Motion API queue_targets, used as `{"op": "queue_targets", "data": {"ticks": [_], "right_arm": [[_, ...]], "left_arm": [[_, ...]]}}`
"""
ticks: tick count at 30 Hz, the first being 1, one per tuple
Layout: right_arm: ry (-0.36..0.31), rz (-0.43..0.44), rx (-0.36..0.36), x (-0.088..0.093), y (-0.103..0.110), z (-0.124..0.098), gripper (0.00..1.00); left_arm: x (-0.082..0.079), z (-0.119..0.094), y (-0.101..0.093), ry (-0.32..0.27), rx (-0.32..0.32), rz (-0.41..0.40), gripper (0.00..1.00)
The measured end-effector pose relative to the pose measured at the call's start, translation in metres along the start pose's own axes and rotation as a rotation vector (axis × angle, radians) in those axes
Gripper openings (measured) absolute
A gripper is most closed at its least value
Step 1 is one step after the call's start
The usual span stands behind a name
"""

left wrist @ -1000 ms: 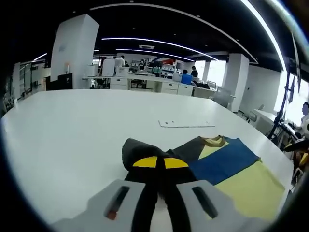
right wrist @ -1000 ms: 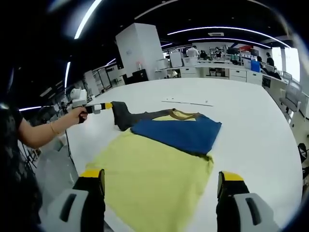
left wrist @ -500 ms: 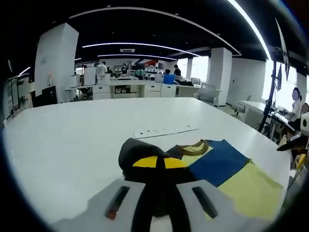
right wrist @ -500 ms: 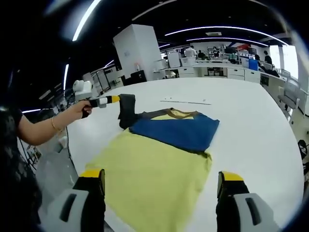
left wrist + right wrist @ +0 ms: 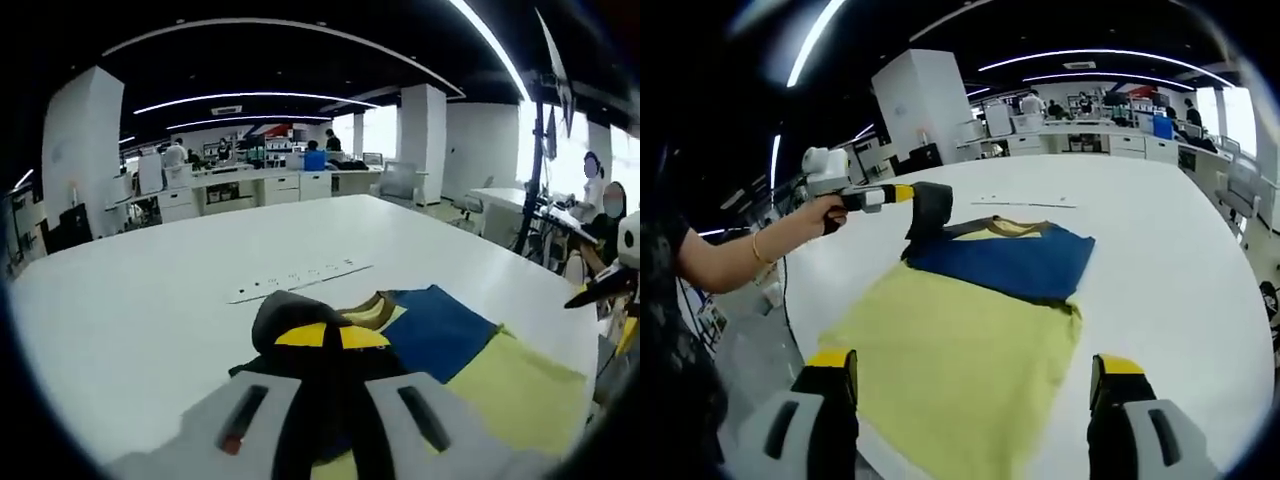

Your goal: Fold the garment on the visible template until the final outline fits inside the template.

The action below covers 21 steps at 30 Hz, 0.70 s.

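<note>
A big white table [image 5: 1160, 250] holds a shirt [image 5: 970, 340] that is mostly yellow, with a blue band across the top part and dark grey sleeves. In the right gripper view the shirt lies flat in the middle of the table, its yellow bottom end toward 6 o'clock and its neck toward 12 o'clock.

The left gripper [image 5: 902, 194] comes in from 9 o'clock in that view, held in a person's hand [image 5: 830, 212]. Its yellow tips are pinched tight on the dark sleeve [image 5: 930, 210] and hold it up off the table, at about 11 o'clock from the shirt's middle. In the left gripper view the same sleeve [image 5: 290, 312] bunches up right at the closed yellow tips of the left gripper [image 5: 330, 336], and the blue band [image 5: 440, 335] and yellow part spread out toward 3 o'clock.

The right gripper [image 5: 975, 375] has its two jaws wide apart with nothing between them. They hang over the near yellow end of the shirt.

A thin white strip [image 5: 300, 280] lies flat on the table past the shirt's neck, at 12 o'clock. It has small dark marks, too tiny to read. I cannot make out any writing or brand on the shirt
</note>
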State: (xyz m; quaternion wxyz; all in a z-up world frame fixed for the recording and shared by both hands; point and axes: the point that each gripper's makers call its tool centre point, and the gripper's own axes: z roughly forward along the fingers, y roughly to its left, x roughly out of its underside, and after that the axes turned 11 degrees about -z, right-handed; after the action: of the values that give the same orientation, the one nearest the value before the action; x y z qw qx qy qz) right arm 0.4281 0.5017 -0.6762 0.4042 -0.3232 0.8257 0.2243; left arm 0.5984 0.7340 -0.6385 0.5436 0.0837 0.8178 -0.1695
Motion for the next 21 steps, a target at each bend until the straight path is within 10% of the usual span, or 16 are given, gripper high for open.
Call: {"op": "queue_targets", "data": {"ticks": [21], "right_arm": [[0.028,0.032,-0.006,0.017,-0.004,0.003,0.97]], "left_arm": [[0.056,0.021,-0.052,0.116,0.109,0.108,0.00]]}}
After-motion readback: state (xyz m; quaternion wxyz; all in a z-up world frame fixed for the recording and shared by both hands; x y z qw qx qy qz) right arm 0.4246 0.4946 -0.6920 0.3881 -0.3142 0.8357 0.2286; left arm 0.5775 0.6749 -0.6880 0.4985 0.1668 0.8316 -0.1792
